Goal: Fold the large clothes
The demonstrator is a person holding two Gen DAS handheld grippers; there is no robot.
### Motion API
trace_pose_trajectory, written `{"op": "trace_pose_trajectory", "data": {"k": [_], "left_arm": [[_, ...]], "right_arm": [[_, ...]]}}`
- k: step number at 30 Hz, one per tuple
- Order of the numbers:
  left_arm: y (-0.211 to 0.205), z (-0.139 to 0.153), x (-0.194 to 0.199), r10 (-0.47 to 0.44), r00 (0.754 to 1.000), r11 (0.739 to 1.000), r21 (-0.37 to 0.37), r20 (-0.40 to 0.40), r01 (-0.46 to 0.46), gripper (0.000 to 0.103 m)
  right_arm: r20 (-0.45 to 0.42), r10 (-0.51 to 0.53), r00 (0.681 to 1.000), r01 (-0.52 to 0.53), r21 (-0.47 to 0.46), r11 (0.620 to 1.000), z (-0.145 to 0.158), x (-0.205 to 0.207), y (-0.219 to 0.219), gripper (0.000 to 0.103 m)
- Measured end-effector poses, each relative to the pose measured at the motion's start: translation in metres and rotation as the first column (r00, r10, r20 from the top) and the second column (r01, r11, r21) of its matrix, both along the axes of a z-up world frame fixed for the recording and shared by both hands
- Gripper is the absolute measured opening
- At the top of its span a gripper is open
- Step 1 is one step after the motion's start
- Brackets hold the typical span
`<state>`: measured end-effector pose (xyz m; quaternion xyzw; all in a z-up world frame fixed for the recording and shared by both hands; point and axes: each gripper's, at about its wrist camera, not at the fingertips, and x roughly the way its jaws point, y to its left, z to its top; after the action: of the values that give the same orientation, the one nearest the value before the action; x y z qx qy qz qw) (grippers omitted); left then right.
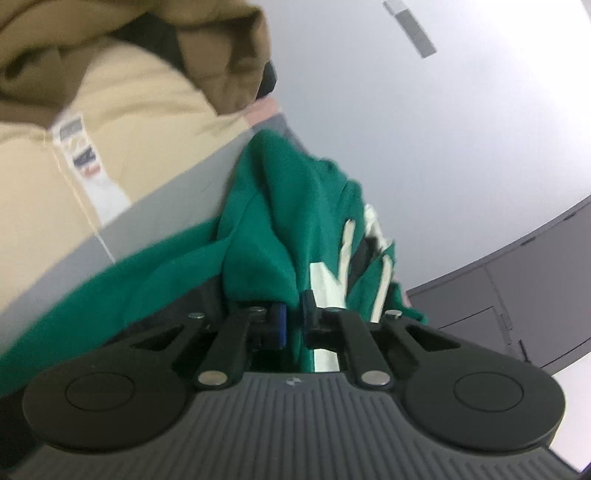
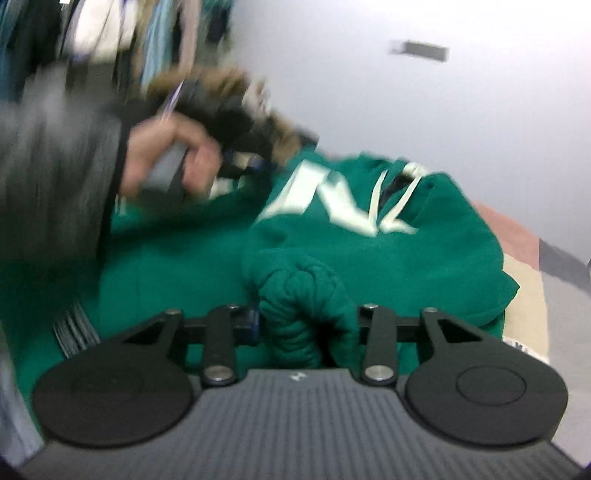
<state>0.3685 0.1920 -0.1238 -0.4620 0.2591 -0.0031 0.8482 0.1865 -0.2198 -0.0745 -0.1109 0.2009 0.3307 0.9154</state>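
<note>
A green hoodie (image 2: 369, 258) with white letters and white drawstrings lies on the table. In the left wrist view the hoodie (image 1: 273, 221) hangs bunched from my left gripper (image 1: 294, 321), whose blue-padded jaws are shut on a fold of its fabric. In the right wrist view my right gripper (image 2: 306, 321) holds a ribbed green cuff or sleeve end (image 2: 303, 302) between its jaws. The person's hand holding the left gripper (image 2: 240, 162) shows blurred at the upper left of the right wrist view.
A beige jacket (image 1: 122, 122) with a brown fur-trimmed hood lies on the grey table (image 1: 173, 192) behind the hoodie. Dark grey cabinets (image 1: 517, 288) stand at the right. Hanging clothes (image 2: 110, 33) show at the back left.
</note>
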Motion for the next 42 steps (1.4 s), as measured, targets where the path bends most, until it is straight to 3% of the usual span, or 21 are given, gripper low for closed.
{"op": "trace_pose_trajectory", "data": {"k": [2,4,6,9,12,14,16,19,21,26,28,33,36,38,42], "left_arm": [[0.011,0.008,-0.007,0.026,0.999,1.0,0.005,0.032,-0.026,0.007],[0.025,0.012,-0.009,0.047,0.998,0.999,0.001,0.042,-0.047,0.007],[0.04,0.017,-0.011,0.089,0.995,0.996,0.001,0.038,-0.089,0.006],[0.065,0.02,-0.012,0.143,0.989,0.99,-0.023,0.033,-0.142,0.005],[0.072,0.021,-0.007,0.147,0.989,0.989,0.025,-0.001,-0.147,0.005],[0.073,0.019,-0.005,0.154,0.988,0.987,0.039,-0.018,-0.154,0.005],[0.072,0.016,-0.003,0.171,0.984,0.984,0.064,-0.044,-0.168,0.005],[0.077,0.007,-0.002,0.219,0.972,0.972,0.104,-0.081,-0.21,0.005],[0.086,0.001,-0.002,0.244,0.964,0.966,0.11,-0.101,-0.233,0.005],[0.096,-0.01,0.006,0.264,0.953,0.954,0.185,-0.148,-0.235,0.005],[0.095,-0.011,0.01,0.255,0.955,0.95,0.222,-0.153,-0.218,0.005],[0.089,-0.004,0.011,0.207,0.966,0.95,0.266,-0.154,-0.162,0.009],[0.08,0.007,0.006,0.154,0.973,0.943,0.318,-0.17,-0.094,0.031],[0.067,0.018,-0.003,0.128,0.979,0.919,0.391,-0.157,-0.057,0.059],[0.037,0.038,-0.033,0.044,0.992,0.861,0.508,-0.12,0.023,0.06]], "right_arm": [[-0.026,-0.008,1.0,0.013,0.163,0.987,0.013,0.003,-0.018,0.037],[-0.054,-0.021,0.998,0.036,0.316,0.948,0.022,0.005,-0.037,0.035],[-0.095,-0.041,0.995,0.079,0.445,0.892,0.025,0.011,-0.053,0.034],[-0.244,-0.084,0.966,0.216,0.584,0.782,0.016,0.026,-0.075,0.034],[-0.39,-0.129,0.912,0.358,0.602,0.714,-0.001,0.039,-0.086,0.034],[-0.506,-0.162,0.847,0.473,0.579,0.664,-0.018,0.045,-0.093,0.034],[-0.583,-0.163,0.796,0.535,0.553,0.639,-0.03,0.049,-0.097,0.034],[-0.642,-0.199,0.741,0.593,0.486,0.642,-0.041,0.046,-0.096,0.043],[-0.654,-0.229,0.721,0.619,0.459,0.638,-0.041,0.045,-0.098,0.042],[-0.559,-0.271,0.784,0.555,0.434,0.709,-0.028,0.039,-0.089,0.043],[-0.538,-0.284,0.793,0.533,0.389,0.751,-0.029,0.045,-0.079,0.043],[-0.488,-0.313,0.815,0.502,0.326,0.801,-0.027,0.049,-0.073,0.041],[-0.462,-0.329,0.824,0.5,0.32,0.804,-0.026,0.05,-0.072,0.041],[-0.438,-0.339,0.833,0.495,0.314,0.81,-0.024,0.049,-0.071,0.041],[-0.352,-0.355,0.866,0.468,0.319,0.824,-0.013,0.04,-0.068,0.042]]}}
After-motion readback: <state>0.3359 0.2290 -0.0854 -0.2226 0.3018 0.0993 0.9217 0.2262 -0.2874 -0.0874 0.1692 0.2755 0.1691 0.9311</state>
